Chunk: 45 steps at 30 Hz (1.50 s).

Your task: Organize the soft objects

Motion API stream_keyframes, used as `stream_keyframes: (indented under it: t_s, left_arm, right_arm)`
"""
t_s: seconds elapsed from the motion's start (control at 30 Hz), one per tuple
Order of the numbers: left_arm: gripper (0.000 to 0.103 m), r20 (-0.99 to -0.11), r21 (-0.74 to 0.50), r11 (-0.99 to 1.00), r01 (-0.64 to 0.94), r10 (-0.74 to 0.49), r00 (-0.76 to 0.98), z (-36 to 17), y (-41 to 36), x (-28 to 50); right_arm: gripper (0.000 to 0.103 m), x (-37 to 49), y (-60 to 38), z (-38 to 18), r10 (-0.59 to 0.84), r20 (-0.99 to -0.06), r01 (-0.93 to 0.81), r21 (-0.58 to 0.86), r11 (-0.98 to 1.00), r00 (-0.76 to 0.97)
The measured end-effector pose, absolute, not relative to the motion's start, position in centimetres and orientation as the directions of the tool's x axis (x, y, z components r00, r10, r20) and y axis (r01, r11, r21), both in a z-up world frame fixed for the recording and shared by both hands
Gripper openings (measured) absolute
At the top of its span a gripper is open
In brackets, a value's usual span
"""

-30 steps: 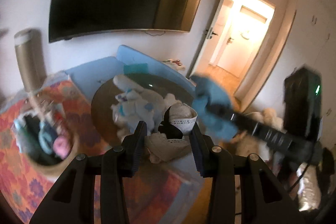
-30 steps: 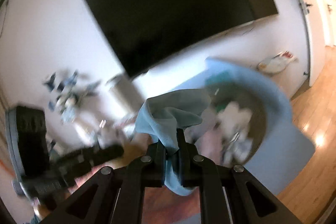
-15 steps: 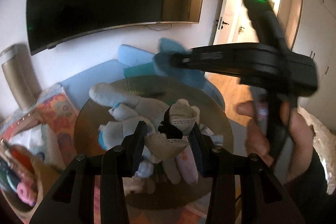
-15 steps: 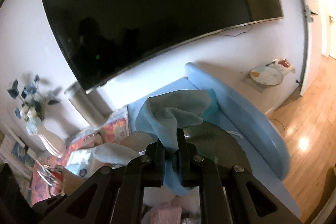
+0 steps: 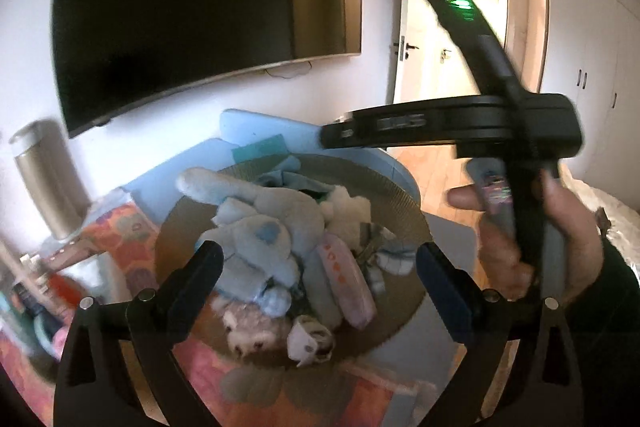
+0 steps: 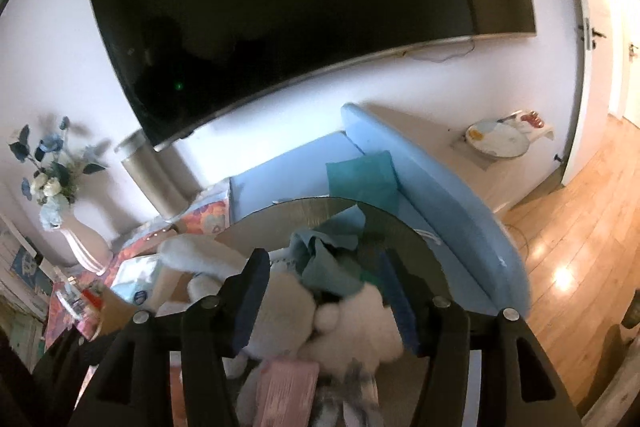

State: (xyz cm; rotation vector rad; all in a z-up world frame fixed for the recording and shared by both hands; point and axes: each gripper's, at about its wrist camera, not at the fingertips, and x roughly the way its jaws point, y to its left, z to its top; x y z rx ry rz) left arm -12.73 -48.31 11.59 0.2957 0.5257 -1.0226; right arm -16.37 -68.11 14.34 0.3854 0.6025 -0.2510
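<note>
Left wrist view: 1 dark wall-mounted screen (image 5: 200,23) fills the upper field. Below it, 1 round woven basket (image 5: 404,195) stands on a patterned cloth (image 5: 120,239) and contains the soft objects. Largest of these is a pale blue plush toy (image 5: 264,223), with a pink soft item (image 5: 344,279) and a small lace-edged white item (image 5: 308,341) beside it.

Left gripper (image 5: 318,281): jaws have just been opening and stand spread wide above the basket, nothing pinched between them.

Right wrist view: right gripper (image 6: 324,291) jaws have just been opening and stand parted; the blue cloth (image 6: 324,255) lies in the basket between them, pads clear of it.

A hand (image 5: 560,247) grips the right gripper's handle in the left view.

Labels: markings on the gripper body are blurred and cannot be read.
</note>
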Motion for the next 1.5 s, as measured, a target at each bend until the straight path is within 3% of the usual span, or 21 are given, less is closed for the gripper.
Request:
stream_keyframes:
  t_s: [0.37, 0.5, 0.63, 0.73, 0.97, 1.07, 1.2, 1.43, 1.5]
  left_arm:
    - [0.097, -0.5, 0.039, 0.587, 0.808, -0.689, 0.525, 13.3, -35.2, -16.6]
    - [0.097, -0.514, 0.038, 0.69, 0.723, -0.607, 0.606, 13.0, -28.7, -15.3]
    - [0.097, -0.526, 0.064, 0.853, 0.518, -0.412, 0.744, 12.1, -22.1, -13.5]
    - [0.097, -0.55, 0.052, 0.919, 0.39, -0.299, 0.779, 11.5, -17.4, -12.1]
    - [0.097, -0.622, -0.052, 0.99, 0.129, -0.133, 0.771, 10.5, -6.7, -8.0]
    - [0.097, -0.627, -0.053, 0.997, 0.058, -0.079, 0.775, 9.8, -4.1, -6.4]
    - [0.097, -0.621, -0.028, 1.0, 0.006, -0.022, 0.784, 8.0, -2.7, -4.1]
    - [0.097, -0.645, -0.02, 0.997, -0.068, 0.039, 0.763, 4.6, -2.2, -1.8]
    - [0.097, -0.683, -0.025, 0.996, -0.088, 0.047, 0.729, 3.8, -1.8, -1.1]
  right_arm:
    - [0.06, -23.7, -58.9, 17.2, -0.047, -0.499, 0.221, 0.297, 0.929, 0.866]
    - [0.071, -24.0, -54.1, 17.2, 0.019, -0.47, 0.142, 0.304, 0.942, 0.883]
    - [0.074, -23.3, -49.0, 17.0, 0.108, -0.447, 0.037, 0.303, 0.952, 0.888]
    - [0.079, -21.6, -44.4, 16.2, 0.163, -0.479, -0.026, 0.28, 0.96, 0.863]
    - [0.079, -15.2, -32.4, 12.5, 0.307, -0.607, -0.202, 0.237, 0.95, 0.733]
    - [0.079, -11.5, -28.2, 11.5, 0.304, -0.641, -0.219, 0.212, 0.952, 0.705]
    - [0.079, -7.5, -24.7, 10.1, 0.235, -0.621, -0.195, 0.134, 0.972, 0.748]
    - [0.079, -3.2, -22.3, 5.7, 0.146, -0.598, -0.097, 0.115, 0.989, 0.788]
    - [0.079, -3.1, -21.9, 4.6, 0.124, -0.604, -0.095, 0.079, 0.992, 0.787]
